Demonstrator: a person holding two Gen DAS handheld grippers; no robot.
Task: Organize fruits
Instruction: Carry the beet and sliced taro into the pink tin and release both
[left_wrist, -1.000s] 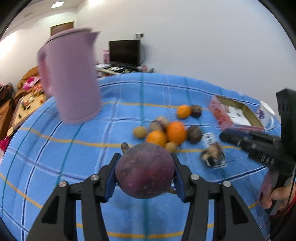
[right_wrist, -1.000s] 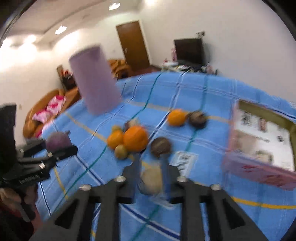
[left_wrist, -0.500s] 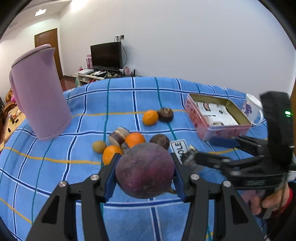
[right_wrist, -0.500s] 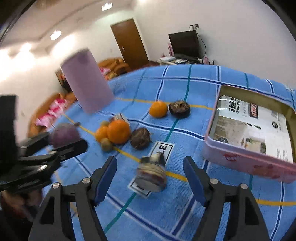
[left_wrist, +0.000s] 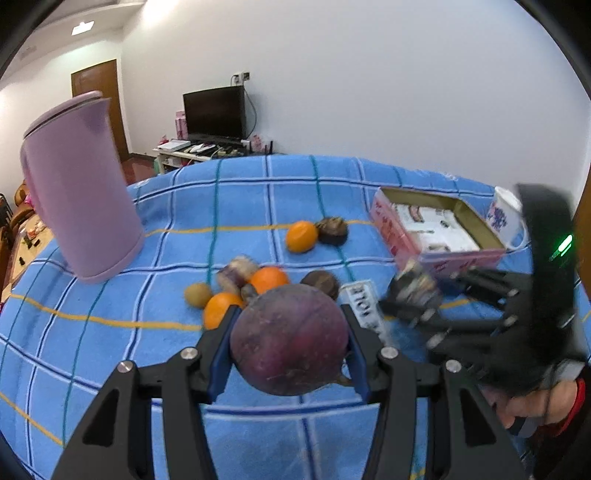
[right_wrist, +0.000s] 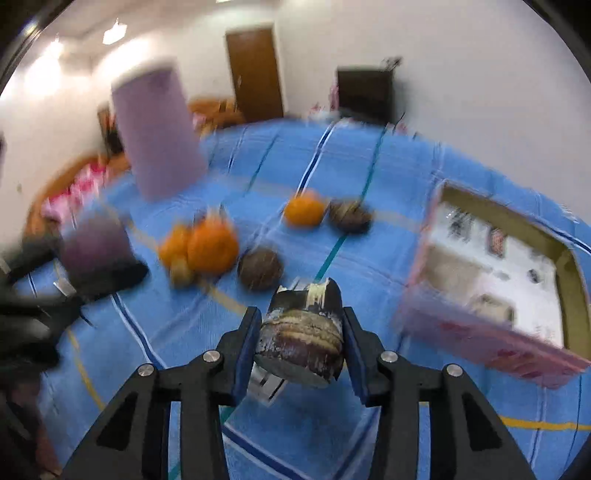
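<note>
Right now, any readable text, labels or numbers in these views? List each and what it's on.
"OLE": the letters that show on a white card lying on the blue checked cloth, left wrist view; the rest is hidden or blurred.
Print on the paper inside the pink tin: too small to read.
Blue pattern on the white mug: no letters legible.
Right wrist view: too blurred, nothing readable.

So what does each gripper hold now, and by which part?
Left gripper: round purple fruit, by its sides. Right gripper, just closing: brown striped piece, by its sides.
</note>
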